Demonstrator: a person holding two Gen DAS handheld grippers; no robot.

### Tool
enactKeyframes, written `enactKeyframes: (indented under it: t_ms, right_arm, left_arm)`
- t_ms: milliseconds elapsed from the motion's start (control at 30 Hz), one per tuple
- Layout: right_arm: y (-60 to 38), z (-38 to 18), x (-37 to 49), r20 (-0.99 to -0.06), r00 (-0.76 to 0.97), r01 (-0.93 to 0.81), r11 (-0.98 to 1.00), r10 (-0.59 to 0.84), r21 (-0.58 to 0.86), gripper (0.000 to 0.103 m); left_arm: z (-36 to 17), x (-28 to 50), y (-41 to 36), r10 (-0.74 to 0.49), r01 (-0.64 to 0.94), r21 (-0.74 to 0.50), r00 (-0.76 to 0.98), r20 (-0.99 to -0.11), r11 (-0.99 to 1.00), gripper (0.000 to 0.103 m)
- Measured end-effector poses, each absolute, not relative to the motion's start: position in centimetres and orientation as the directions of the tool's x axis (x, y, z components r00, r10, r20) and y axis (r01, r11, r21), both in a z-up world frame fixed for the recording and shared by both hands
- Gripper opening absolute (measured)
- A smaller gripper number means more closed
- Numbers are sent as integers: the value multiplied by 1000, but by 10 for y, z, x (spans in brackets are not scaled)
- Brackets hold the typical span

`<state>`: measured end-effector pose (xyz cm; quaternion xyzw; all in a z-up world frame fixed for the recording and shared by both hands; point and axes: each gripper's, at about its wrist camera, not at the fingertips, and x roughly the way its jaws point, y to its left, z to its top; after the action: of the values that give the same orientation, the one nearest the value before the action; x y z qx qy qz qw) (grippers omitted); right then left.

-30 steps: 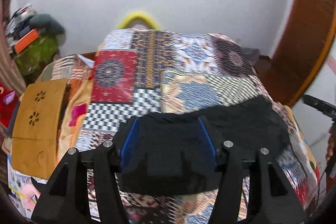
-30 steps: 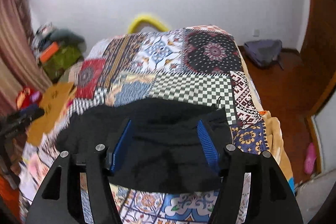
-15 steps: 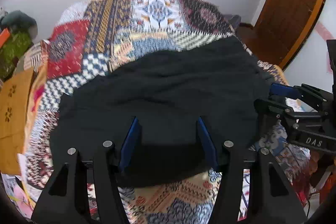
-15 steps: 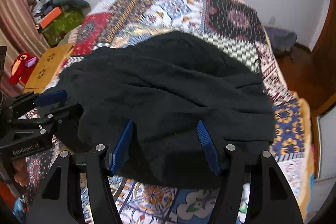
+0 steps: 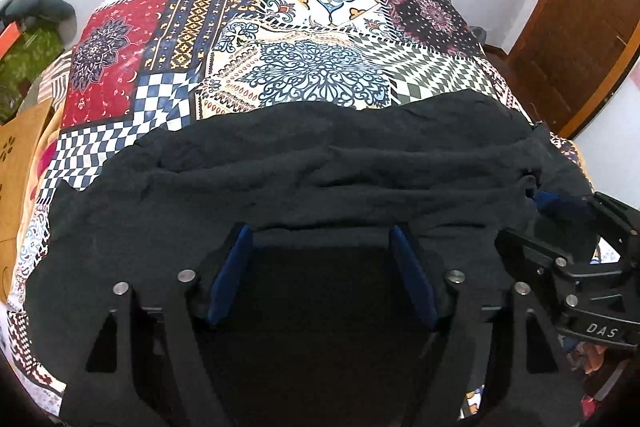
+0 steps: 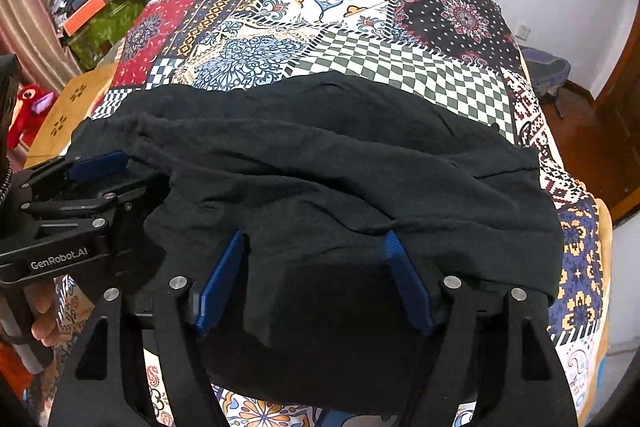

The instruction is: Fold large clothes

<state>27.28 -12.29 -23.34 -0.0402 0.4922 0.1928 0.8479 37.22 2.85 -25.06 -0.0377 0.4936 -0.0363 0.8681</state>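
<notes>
A large black garment [image 5: 304,163] lies spread and wrinkled across the near half of a patchwork bed cover [image 5: 320,27]; it also shows in the right wrist view [image 6: 328,155]. My left gripper [image 5: 320,239] is open, its blue fingers spread wide over the garment's near edge, with cloth draped between them. My right gripper [image 6: 314,243] is open in the same way over the garment's near right part. In each view the other gripper shows at the side, the right gripper [image 5: 568,203] and the left gripper [image 6: 96,163], both resting on the garment's edges.
A brown wooden door [image 5: 580,19] stands at the right. A tan cardboard box [image 5: 20,155] and a green pile [image 6: 104,23] sit left of the bed. A red soft toy [image 6: 28,107] is at the far left. A grey bag [image 6: 548,67] lies on the floor.
Both grippers swung down and forward, carrying the black garment out over the bed. It now lies spread wide across the cover, where before it hung bunched between the fingers.
</notes>
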Motion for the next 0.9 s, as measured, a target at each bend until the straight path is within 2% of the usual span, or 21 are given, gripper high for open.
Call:
enactKeyframes:
  t_ms: [233, 533, 667, 800, 900]
  right_arm:
    - [-127, -227, 262, -869, 410, -356, 926, 278, 128, 73]
    - [-138, -214, 233, -883, 411, -363, 929, 226, 69, 73]
    - [-140, -212, 222, -889, 398, -363, 929, 228, 75, 73]
    - [-145, -209, 214, -880, 395, -335, 933, 264, 130, 73]
    - [-149, -204, 208, -862, 395, -313, 929, 318, 199, 73]
  left_arm:
    - [-243, 356, 34, -116, 32, -115, 490, -864, 993, 73]
    - [-230, 305, 73, -84, -19, -109, 511, -855, 994, 73]
    - [-223, 280, 99, -119, -25, -155, 529, -840, 988, 73]
    - [-210, 261, 121, -94, -109, -180, 539, -837, 978, 73]
    - [-211, 248, 146, -135, -194, -280, 541, -830, 940, 73]
